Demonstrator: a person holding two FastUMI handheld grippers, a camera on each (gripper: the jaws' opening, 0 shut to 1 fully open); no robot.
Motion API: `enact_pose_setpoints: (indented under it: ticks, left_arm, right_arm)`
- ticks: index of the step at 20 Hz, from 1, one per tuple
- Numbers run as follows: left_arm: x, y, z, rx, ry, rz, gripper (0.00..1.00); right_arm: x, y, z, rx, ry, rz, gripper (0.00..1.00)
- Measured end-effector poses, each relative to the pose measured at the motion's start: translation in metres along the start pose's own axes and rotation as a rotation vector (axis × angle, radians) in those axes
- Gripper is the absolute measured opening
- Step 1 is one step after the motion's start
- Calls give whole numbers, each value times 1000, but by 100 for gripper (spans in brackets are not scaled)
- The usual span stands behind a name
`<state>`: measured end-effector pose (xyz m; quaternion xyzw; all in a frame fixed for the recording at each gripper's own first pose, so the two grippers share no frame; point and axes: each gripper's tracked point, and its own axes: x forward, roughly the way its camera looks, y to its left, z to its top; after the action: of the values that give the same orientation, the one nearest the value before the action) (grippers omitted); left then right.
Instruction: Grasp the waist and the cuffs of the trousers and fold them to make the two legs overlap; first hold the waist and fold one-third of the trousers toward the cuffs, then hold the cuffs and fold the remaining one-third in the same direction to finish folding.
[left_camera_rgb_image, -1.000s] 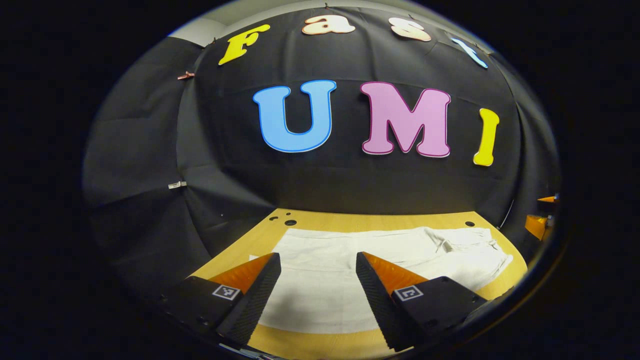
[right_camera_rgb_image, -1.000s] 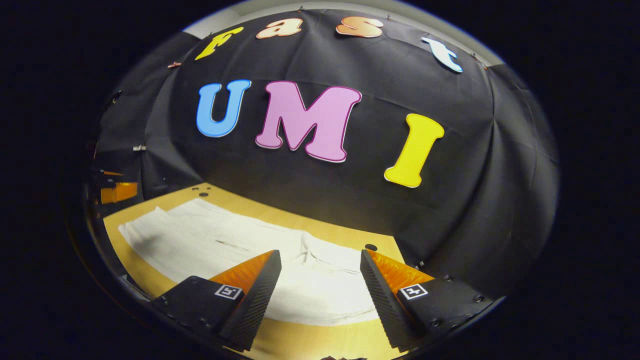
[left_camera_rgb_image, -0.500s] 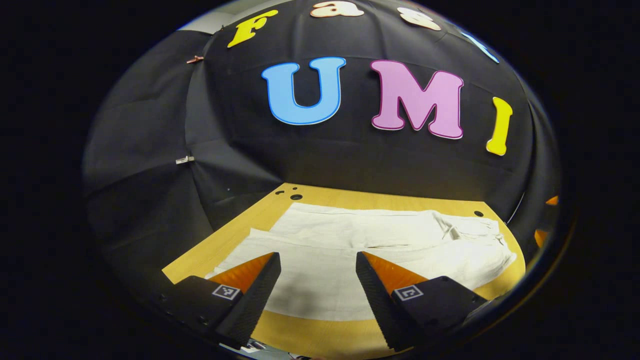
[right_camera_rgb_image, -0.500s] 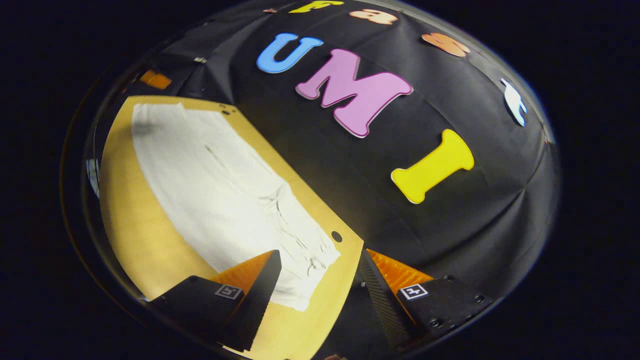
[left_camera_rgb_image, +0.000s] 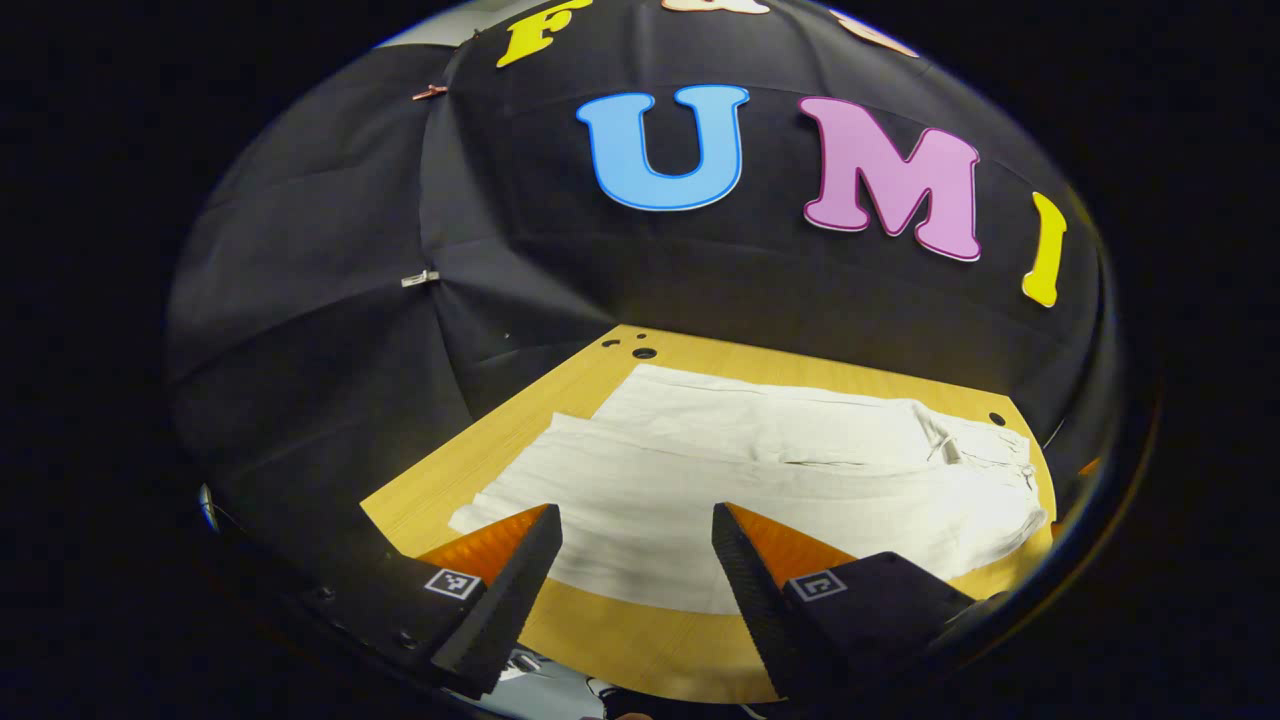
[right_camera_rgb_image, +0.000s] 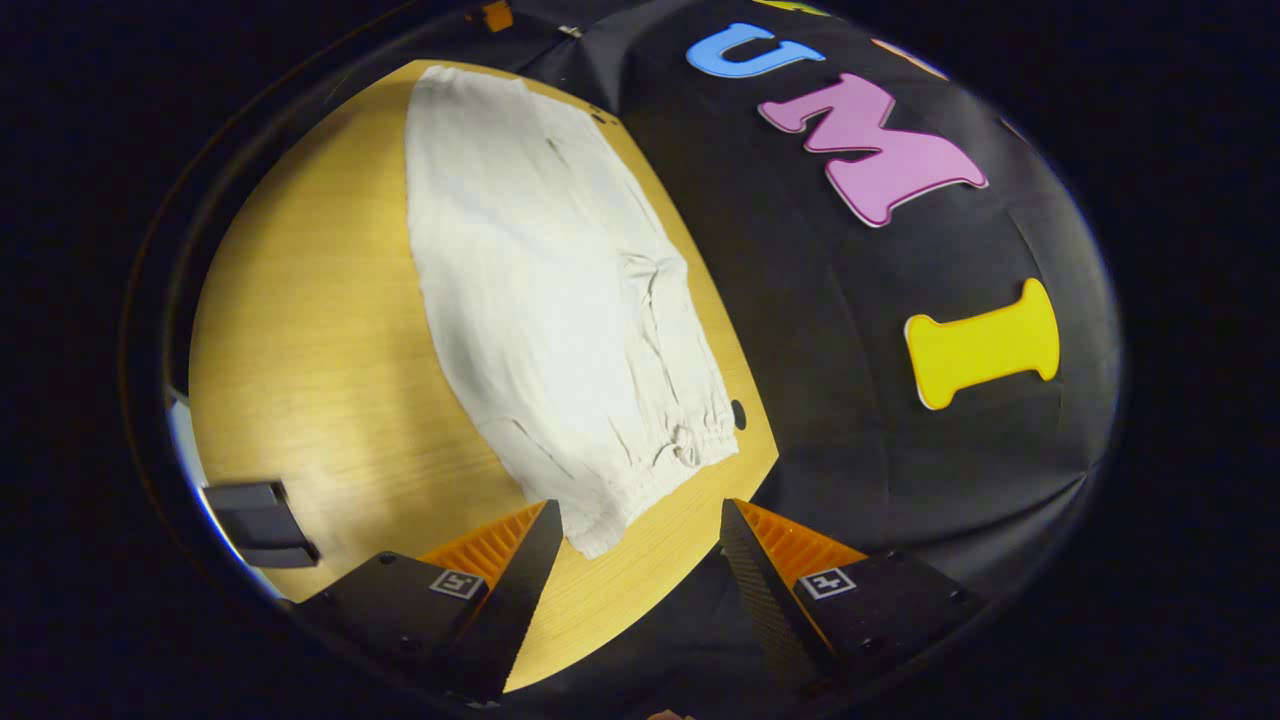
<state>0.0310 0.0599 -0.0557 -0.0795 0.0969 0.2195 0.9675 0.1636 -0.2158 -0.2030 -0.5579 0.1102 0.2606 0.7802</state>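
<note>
The rectangular light-wood table (left_camera_rgb_image: 640, 650) is seen in both views against the black cloth booth wall (left_camera_rgb_image: 320, 300), with small round holes (left_camera_rgb_image: 644, 353) near its far corners. On the table, a pair of off-white, lightly creased fabric trousers (left_camera_rgb_image: 760, 470) is laid flat and full length, the two legs side by side and slightly overlapping along the middle. In the left gripper view, the cuffs (left_camera_rgb_image: 500, 510) lie toward the near left and the gathered waist (left_camera_rgb_image: 1000, 470) toward the far right. In the right gripper view, the trousers (right_camera_rgb_image: 540, 300) are seen running away from the camera, with the elastic waist (right_camera_rgb_image: 660, 460) nearest the fingers and close to the table's right-hand edge (right_camera_rgb_image: 700, 540). The left gripper (left_camera_rgb_image: 637, 555) is held above the near edge of the table, its jaws spread wide with nothing between them, just short of the near trouser leg. The right gripper (right_camera_rgb_image: 640, 550) is held above the corner of the waist, its jaws likewise wide apart and empty. A small dark grey block-shaped object (right_camera_rgb_image: 258, 510) is seen at the table's near left edge in the right gripper view; what it is cannot be told.
</note>
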Motion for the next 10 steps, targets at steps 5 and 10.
enact_pose_setpoints:
  ticks: [5,10]
  left_arm:
    - [3,12,-5,-43,44,27,96]
    - [11,18,-4,-38,65,33,96]
  right_arm:
    - [24,18,-23,-163,34,26,97]
    - [51,27,-23,-265,52,46,95]
